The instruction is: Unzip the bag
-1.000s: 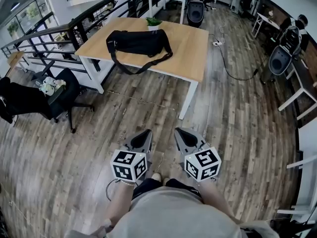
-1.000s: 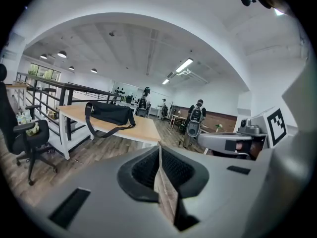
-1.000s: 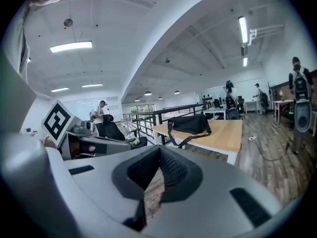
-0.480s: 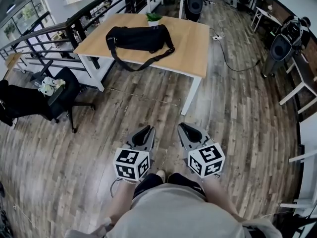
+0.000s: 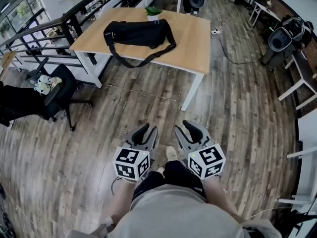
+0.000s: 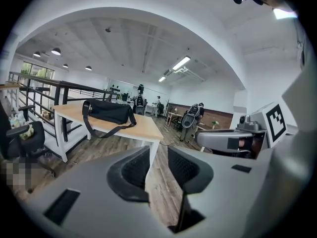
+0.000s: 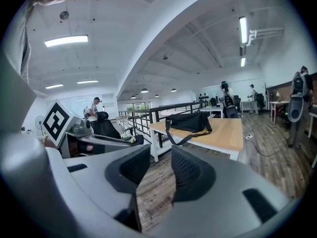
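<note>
Tool jaws are held parted and empty on the left tool [image 5: 148,130] and right tool [image 5: 184,129] (the latter's have just been spreading), well apart from the black bag [image 5: 138,32] on the surface [image 5: 190,38], whose fastening should be inspected nearer.

One black fabric duffel bag [image 5: 138,32], with one long shoulder strap [image 5: 132,65], is in the upper middle of the frame. There is one light wooden bench with white legs [image 5: 195,38] under it. One small green potted plant [image 5: 152,12] shows at the top edge. One black wheeled office chair [image 5: 62,90] is at the left, and one black metal railing [image 5: 54,29] at the upper left.
</note>
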The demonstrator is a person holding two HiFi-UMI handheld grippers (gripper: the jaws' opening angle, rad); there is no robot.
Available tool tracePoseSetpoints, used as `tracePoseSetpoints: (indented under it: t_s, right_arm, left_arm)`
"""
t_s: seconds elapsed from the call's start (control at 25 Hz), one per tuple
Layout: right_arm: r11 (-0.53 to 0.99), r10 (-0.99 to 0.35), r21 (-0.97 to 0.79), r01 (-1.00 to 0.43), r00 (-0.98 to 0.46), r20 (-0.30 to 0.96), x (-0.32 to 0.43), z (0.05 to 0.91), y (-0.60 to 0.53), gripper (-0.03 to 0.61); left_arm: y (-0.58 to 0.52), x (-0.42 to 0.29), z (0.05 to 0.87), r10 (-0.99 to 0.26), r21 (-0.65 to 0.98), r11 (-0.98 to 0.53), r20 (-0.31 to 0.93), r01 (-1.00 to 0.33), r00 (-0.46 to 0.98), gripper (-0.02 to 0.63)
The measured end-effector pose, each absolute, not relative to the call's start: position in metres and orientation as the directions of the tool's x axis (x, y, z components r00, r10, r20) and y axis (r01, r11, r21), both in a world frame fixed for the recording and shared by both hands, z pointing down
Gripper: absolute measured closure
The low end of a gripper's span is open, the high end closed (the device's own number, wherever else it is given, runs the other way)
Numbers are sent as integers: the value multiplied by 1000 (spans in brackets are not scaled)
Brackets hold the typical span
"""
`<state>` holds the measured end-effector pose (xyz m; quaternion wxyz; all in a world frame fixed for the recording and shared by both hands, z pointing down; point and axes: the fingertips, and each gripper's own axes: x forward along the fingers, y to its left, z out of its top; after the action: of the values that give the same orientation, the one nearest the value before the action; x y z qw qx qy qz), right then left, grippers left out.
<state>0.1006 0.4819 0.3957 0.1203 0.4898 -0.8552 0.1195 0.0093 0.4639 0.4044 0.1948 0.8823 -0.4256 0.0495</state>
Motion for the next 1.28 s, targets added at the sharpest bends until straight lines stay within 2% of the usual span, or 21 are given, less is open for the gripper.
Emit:
tracePoseSetpoints:
  t_s: [0.16, 0.6, 1.28]
  right_arm:
    - [498, -802, -105, -861, -504, 320, 100, 402, 465, 437]
    - [522, -791, -113, -845, -530, 307, 110, 403, 334, 437]
    - [571, -745, -166, -804, -592, 307, 141, 399, 160, 442]
  left_arm:
    - [442, 7, 411, -732, 306, -554, 264, -774, 628, 506]
    - [324, -4, 411, -776, 293, -495, 275, -818, 568, 506]
    - [170, 39, 404, -785, 284, -467, 302, -837, 540, 508]
